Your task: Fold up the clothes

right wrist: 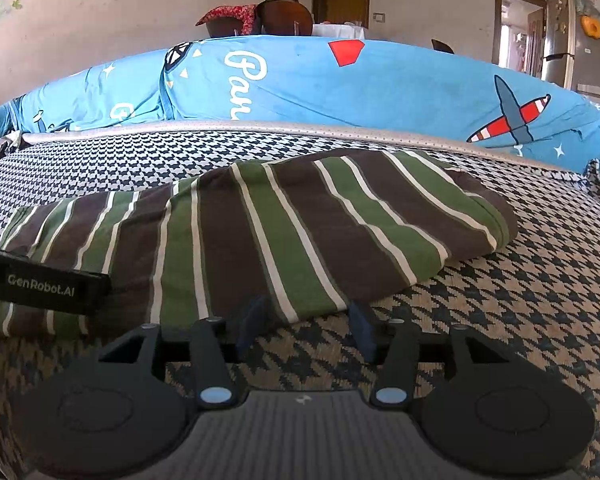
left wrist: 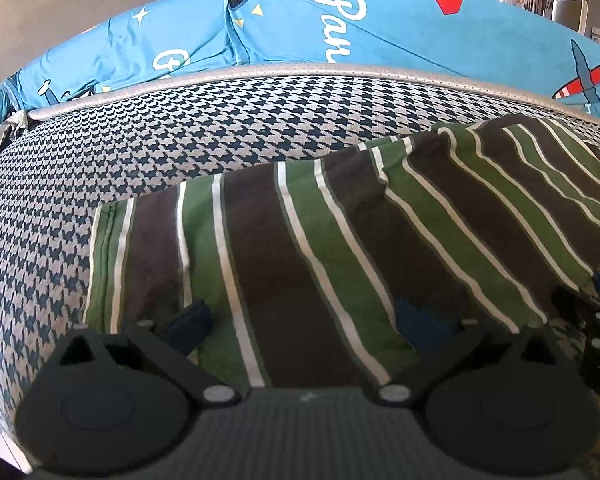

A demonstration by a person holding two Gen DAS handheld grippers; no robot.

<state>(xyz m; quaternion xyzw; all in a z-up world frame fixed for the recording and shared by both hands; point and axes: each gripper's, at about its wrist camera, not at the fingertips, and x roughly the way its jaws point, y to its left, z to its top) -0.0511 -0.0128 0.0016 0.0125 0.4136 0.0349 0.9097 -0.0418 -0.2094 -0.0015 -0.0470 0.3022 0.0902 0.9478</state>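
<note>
A shirt striped in green, brown and white lies folded on a houndstooth cushion. My left gripper hovers low over its near left part, open, with its blue pads wide apart and cloth beneath them. In the right wrist view the shirt is a thick bundle whose near hem runs between the fingertips of my right gripper. Those jaws stand apart and do not pinch the cloth. The left gripper's black body rests over the shirt's left end. The right gripper's fingers show at the left view's right edge.
A silver piped edge bounds the cushion at the back. Behind it rises a blue cover printed with planes. Further off are a wall, a dark chair and a doorway. Bare cushion lies right of the shirt.
</note>
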